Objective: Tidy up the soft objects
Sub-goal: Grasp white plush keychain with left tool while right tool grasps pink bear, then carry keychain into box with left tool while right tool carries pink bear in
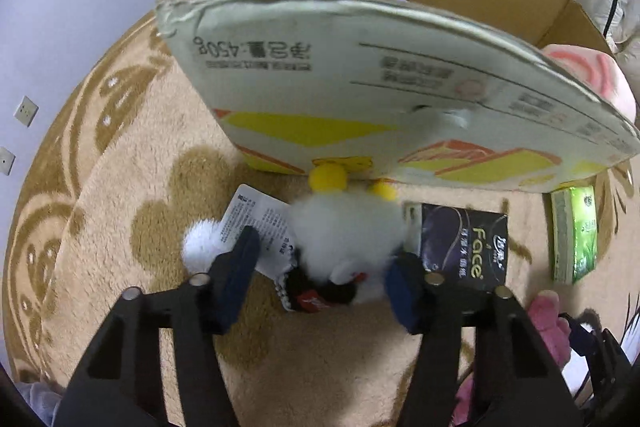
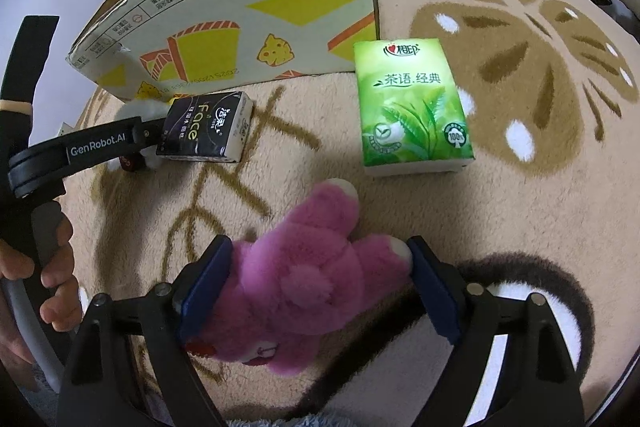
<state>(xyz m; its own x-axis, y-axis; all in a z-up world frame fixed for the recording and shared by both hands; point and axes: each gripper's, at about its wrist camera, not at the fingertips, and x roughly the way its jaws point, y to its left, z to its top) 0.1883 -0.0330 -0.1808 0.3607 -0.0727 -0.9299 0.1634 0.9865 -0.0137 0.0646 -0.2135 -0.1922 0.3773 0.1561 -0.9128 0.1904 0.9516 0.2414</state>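
Note:
A white fluffy plush toy (image 1: 344, 231) with yellow feet and a paper tag lies on the carpet against the cardboard box (image 1: 360, 83). My left gripper (image 1: 324, 267) is open, its blue pads on either side of the toy without squeezing it. A pink plush bear (image 2: 304, 275) lies on the carpet between the pads of my right gripper (image 2: 320, 267), which is open around it; the right pad touches a paw. The left gripper also shows in the right wrist view (image 2: 100, 147). A pink plush (image 1: 592, 75) sits inside the box.
A black Face tissue pack (image 1: 464, 247) (image 2: 208, 131) and a green tissue pack (image 2: 412, 107) (image 1: 574, 235) lie on the beige patterned carpet (image 2: 520, 187) in front of the box. A wall with sockets is at the left.

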